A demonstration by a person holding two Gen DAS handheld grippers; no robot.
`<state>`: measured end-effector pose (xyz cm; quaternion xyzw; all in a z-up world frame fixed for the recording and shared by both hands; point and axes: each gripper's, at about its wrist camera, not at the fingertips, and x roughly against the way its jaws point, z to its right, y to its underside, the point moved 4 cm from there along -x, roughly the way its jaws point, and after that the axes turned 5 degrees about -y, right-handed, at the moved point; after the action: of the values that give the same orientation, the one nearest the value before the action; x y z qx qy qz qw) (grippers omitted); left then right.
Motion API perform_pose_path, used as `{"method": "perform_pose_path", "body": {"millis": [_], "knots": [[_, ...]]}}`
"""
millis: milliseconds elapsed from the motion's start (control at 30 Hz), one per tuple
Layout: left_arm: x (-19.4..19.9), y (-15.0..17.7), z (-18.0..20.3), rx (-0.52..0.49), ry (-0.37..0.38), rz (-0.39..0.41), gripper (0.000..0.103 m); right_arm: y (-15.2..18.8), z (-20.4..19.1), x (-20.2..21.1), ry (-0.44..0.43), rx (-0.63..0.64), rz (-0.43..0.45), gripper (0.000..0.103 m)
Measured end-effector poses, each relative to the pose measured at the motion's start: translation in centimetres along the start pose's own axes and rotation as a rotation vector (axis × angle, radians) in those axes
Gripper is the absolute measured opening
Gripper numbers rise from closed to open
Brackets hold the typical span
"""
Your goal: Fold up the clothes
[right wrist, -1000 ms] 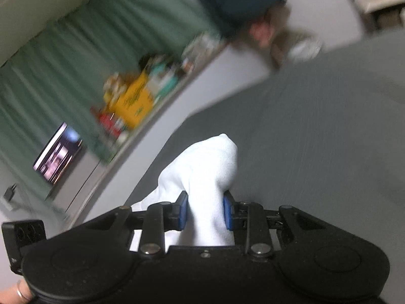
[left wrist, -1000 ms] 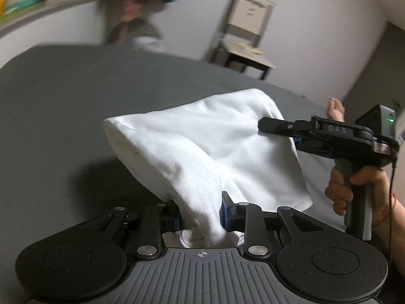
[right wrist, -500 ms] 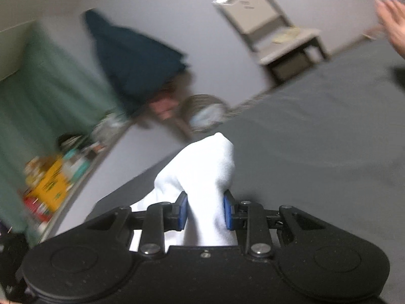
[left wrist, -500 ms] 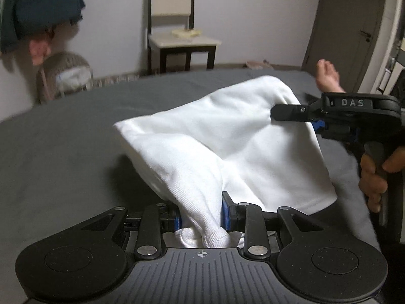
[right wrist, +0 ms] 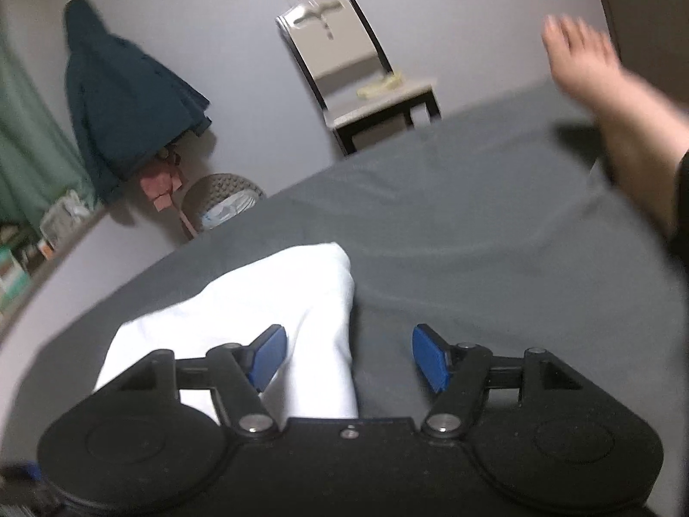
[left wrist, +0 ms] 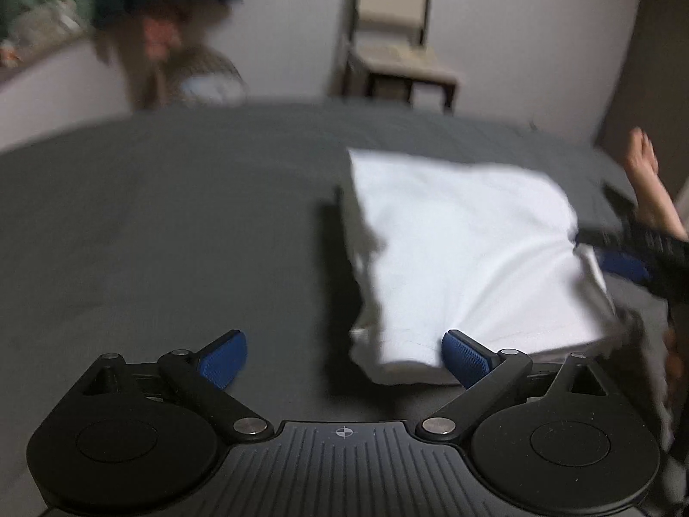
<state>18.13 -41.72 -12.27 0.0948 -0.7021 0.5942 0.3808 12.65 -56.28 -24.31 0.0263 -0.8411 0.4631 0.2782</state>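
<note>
White garment (left wrist: 465,258) folded, on grey bed (left wrist: 172,215) | L gripper (left wrist: 344,355) jaws apart | R gripper (right wrist: 349,355) jaws apart

The white garment (left wrist: 469,250) is soft, matt knit cloth with a stitched hem. The bed (left wrist: 172,215) wears a matt grey sheet. Each tool (left wrist: 344,355) (right wrist: 349,355) is matt black plastic, with ribbed blue pads (left wrist: 467,355) and shiny metal pins (right wrist: 257,422).
</note>
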Motion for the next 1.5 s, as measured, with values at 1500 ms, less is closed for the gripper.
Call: {"method": "perform_pose_path", "body": {"millis": [1500], "knots": [[0.7, 10.0, 2.5, -0.045, -0.113, 0.066, 0.103, 11.8, -6.5, 7.5, 0.157, 0.336, -0.102, 0.103]]}}
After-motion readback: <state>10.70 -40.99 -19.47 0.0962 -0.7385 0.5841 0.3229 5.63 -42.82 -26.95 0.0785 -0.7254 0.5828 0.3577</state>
